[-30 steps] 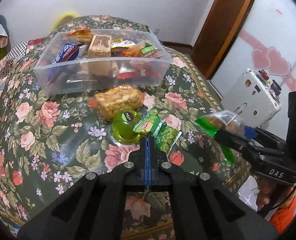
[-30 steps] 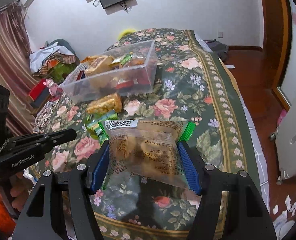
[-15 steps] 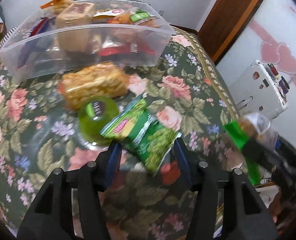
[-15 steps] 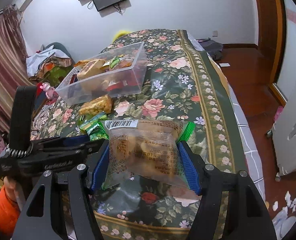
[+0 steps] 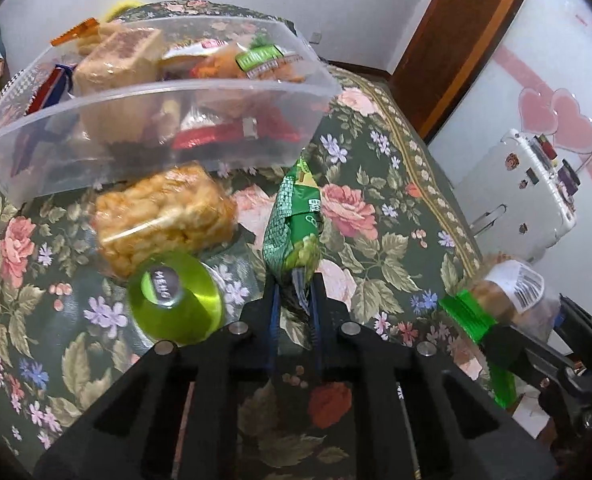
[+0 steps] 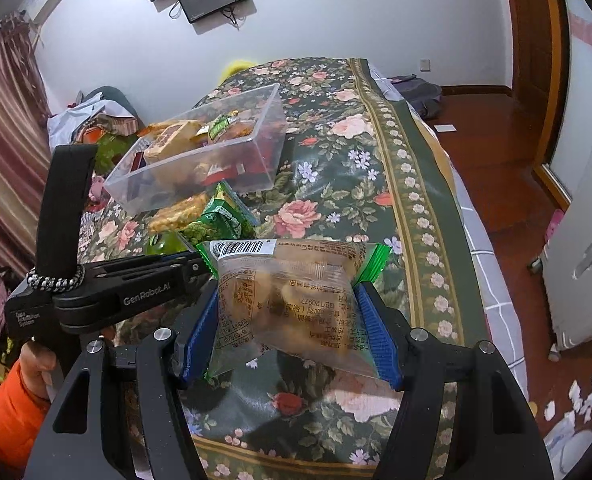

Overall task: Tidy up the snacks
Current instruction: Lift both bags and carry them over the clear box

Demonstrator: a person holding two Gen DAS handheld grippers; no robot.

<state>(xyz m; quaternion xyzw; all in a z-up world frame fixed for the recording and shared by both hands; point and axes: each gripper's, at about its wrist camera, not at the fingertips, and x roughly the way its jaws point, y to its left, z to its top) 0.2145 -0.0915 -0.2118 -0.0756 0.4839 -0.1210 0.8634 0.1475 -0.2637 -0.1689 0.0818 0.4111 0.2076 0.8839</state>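
From the left wrist view, the left gripper point(image 5: 293, 294) has its two blue-padded jaws pinched on the near end of a green crinkled pea-snack packet point(image 5: 293, 224). The packet stands up on edge and leans toward the clear plastic storage box point(image 5: 175, 92), which is full of mixed snacks; its far tip is just before the box's front wall. The box contents are hard to read through the cloudy wall. In front of the box, on the floral green tablecloth point(image 5: 376, 184), lies a clear bag of orange puffed snack point(image 5: 163, 220), and nearer than it a round lime-green jelly cup point(image 5: 175, 296), blurred and partly behind the gripper body. At the right edge the right gripper point(image 5: 516, 316) is cut off by the frame.

From the right wrist view, the right gripper point(image 6: 287, 312) is clamped, at a medium width, on a transparent bag of brown biscuits with green ends point(image 6: 291, 292). This bag hides much of the cloth between it and the box point(image 6: 199, 160). The left gripper's tips are behind the bag; only its black body and a hand in an orange sleeve point(image 6: 15, 392) show.
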